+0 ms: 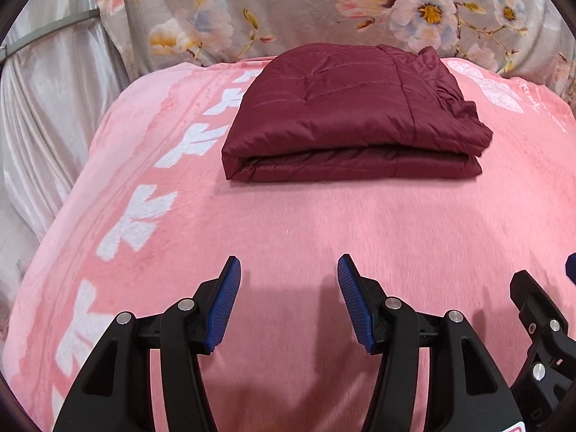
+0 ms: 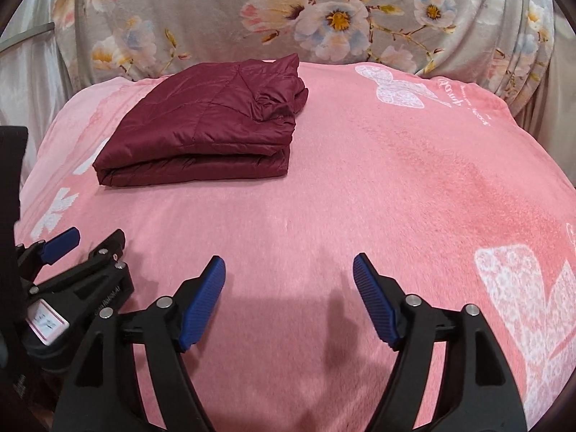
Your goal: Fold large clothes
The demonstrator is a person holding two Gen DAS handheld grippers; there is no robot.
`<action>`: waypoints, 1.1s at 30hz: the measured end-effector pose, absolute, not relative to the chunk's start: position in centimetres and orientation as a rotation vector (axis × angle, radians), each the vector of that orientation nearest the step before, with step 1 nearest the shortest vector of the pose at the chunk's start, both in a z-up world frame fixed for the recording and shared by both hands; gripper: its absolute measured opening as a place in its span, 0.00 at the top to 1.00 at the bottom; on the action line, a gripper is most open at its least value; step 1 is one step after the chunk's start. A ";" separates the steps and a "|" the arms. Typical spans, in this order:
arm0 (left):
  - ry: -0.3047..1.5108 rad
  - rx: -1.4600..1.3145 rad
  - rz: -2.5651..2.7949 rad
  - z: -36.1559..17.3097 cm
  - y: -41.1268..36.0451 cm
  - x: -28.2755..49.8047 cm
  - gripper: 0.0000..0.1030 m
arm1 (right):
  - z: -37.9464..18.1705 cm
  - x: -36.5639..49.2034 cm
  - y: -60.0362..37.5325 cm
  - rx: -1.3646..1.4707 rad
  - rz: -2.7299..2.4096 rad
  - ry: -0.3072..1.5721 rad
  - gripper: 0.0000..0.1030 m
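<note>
- Left wrist view: the left gripper [image 1: 289,270] hangs released, jaws spread, nothing between them. The folded maroon jacket [image 1: 352,118] lies on the pink blanket [image 1: 288,223] straight ahead, well apart, its long axis running crosswise.
- Right wrist view: the right gripper [image 2: 289,270] is likewise spread and empty; the jacket [image 2: 212,126] lies ahead-left, so the left gripper looks the nearer.

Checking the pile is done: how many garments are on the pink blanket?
1: a folded maroon jacket at the far side of the pink blanket, ahead of both open grippers. None other visible.
</note>
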State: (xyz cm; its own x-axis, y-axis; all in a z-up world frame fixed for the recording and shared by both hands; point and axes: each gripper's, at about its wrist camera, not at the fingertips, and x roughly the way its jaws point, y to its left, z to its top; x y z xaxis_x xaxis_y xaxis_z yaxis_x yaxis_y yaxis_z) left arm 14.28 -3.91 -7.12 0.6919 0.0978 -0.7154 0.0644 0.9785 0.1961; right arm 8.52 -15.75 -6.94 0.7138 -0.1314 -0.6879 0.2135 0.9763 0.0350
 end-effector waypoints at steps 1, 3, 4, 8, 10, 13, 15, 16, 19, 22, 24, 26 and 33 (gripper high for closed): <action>0.801 0.213 0.016 -7.1 -3.9 14.0 0.46 | -6.9 8.3 -15.6 0.111 -0.190 0.749 0.27; 0.790 0.216 0.009 -6.9 -4.1 13.6 0.46 | -6.9 7.9 -15.4 0.104 -0.189 0.742 0.26; 0.786 0.219 0.015 -7.0 -4.1 13.4 0.46 | -6.9 7.8 -15.4 0.100 -0.196 0.737 0.26; 0.786 0.216 0.011 -7.0 -4.1 13.0 0.46 | -6.9 7.4 -15.6 0.113 -0.195 0.728 0.25; 0.777 0.219 0.018 -6.9 -4.2 12.9 0.46 | -7.0 7.5 -15.7 0.113 -0.199 0.736 0.25; 0.768 0.212 0.014 -6.9 -4.1 12.8 0.46 | -7.2 7.6 -15.6 0.106 -0.204 0.748 0.25; 0.765 0.207 0.017 -6.9 -4.0 12.7 0.46 | -7.3 7.8 -15.4 0.092 -0.212 0.756 0.25; 0.764 0.206 0.018 -6.9 -4.0 12.7 0.46 | -7.4 7.9 -15.3 0.086 -0.216 0.760 0.25; 0.766 0.211 0.022 -7.0 -4.0 12.7 0.46 | -7.6 8.1 -14.9 0.064 -0.225 0.771 0.25; 0.773 0.213 0.023 -7.1 -4.1 12.8 0.47 | -7.7 8.0 -14.8 0.062 -0.228 0.773 0.25; 0.774 0.214 0.021 -7.2 -4.2 12.8 0.46 | -7.7 8.0 -14.9 0.065 -0.227 0.772 0.25; 0.774 0.215 0.023 -7.2 -4.2 12.8 0.46 | -7.8 8.0 -14.9 0.065 -0.229 0.774 0.25; 0.772 0.204 0.016 -7.2 -4.2 12.6 0.46 | -7.7 7.8 -15.0 0.065 -0.225 0.762 0.25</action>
State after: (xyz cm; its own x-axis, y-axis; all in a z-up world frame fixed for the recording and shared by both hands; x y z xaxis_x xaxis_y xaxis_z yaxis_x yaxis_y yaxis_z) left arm 12.63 -4.18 -7.17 0.7177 0.0892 -0.6906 0.0603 0.9801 0.1892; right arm 7.79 -15.02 -7.67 0.7008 -0.1785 -0.6907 0.2254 0.9740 -0.0231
